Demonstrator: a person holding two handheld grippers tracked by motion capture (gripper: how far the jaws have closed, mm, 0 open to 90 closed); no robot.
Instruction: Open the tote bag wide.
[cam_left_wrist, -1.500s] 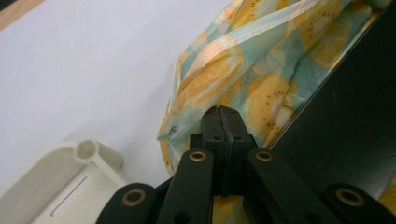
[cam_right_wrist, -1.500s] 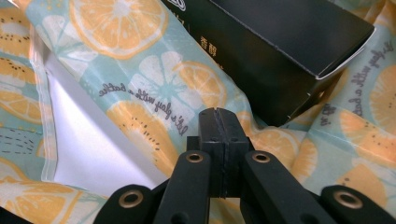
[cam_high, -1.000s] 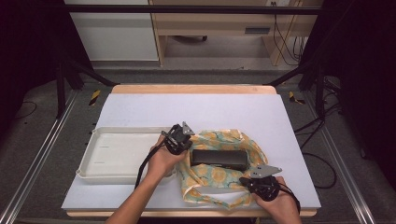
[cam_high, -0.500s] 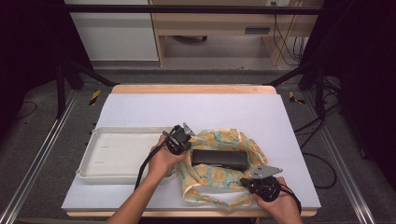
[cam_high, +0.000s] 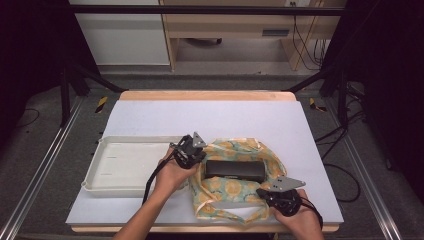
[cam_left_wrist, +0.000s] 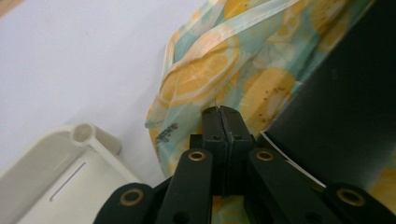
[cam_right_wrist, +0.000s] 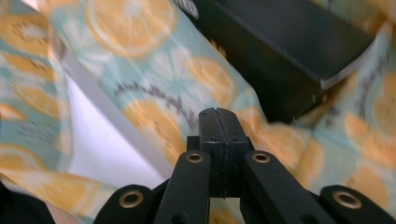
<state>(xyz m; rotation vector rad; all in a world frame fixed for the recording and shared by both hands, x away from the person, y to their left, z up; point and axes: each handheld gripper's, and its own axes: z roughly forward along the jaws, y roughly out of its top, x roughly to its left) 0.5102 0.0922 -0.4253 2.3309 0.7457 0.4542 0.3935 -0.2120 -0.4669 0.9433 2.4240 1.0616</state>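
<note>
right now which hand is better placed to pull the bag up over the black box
Left, probably. The left gripper is shut at the lemon-print bag edge, right beside the black box. The right gripper is shut on the bag's near edge.

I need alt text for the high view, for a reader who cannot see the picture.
A person's two hand-held grippers, left gripper and right gripper, both shut, pinch opposite edges of a lemon-print fabric bag holding a long black box. An off-white plastic tray sits left of it on the pale tabletop.
</note>
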